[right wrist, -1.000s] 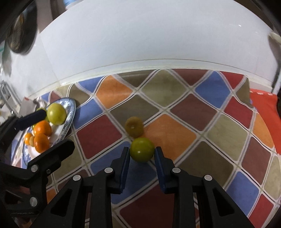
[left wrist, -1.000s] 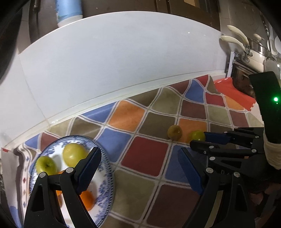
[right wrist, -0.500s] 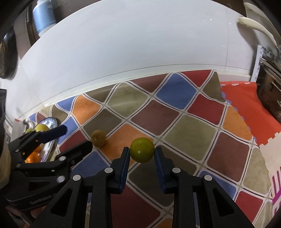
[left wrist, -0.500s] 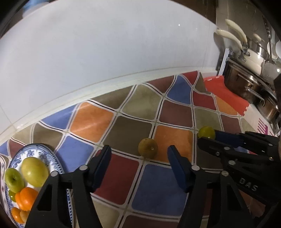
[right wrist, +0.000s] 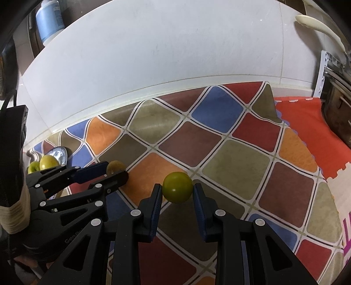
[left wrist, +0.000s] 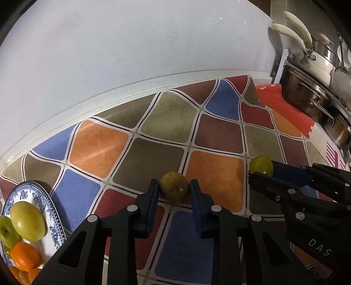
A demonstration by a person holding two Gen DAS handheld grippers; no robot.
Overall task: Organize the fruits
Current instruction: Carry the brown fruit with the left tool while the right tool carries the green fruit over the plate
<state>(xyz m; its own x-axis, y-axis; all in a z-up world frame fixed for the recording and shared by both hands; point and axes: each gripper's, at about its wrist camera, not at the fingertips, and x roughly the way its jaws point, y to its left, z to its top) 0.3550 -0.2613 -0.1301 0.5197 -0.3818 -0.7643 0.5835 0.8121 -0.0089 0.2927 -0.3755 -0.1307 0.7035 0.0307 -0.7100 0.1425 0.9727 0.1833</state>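
A dull yellow-brown fruit (left wrist: 174,186), round and slightly blemished with a pale nick on its skin, was seen clamped between the blue pads of the left gripper (left wrist: 174,190), low over the patterned mat (left wrist: 153,153); the jaws had just been closing onto it. Whether it was touching the mat could not be told. A smooth, glossy green fruit (right wrist: 177,186) was held in the closed jaws of the right gripper (right wrist: 177,193), pressed on both sides, clear of the mat. In the left wrist view the same green fruit was seen at the right gripper's tips, well to the right of the brown one.

A blue-and-white plate (left wrist: 53,217) was seen at the mat's left edge, loaded with a large yellow-green apple (left wrist: 28,221), a smaller green apple (left wrist: 7,231) and oranges (left wrist: 24,255).

The mat was printed with diamond tiles in orange, blue, red, olive and brown, divided by pale lines. A plain red mat (right wrist: 311,131) was laid against its right edge. A white wall (left wrist: 131,54) was seen behind, with steel pots (left wrist: 318,94) with cream handles at the right and a blue bottle (right wrist: 49,20) on a ledge above.
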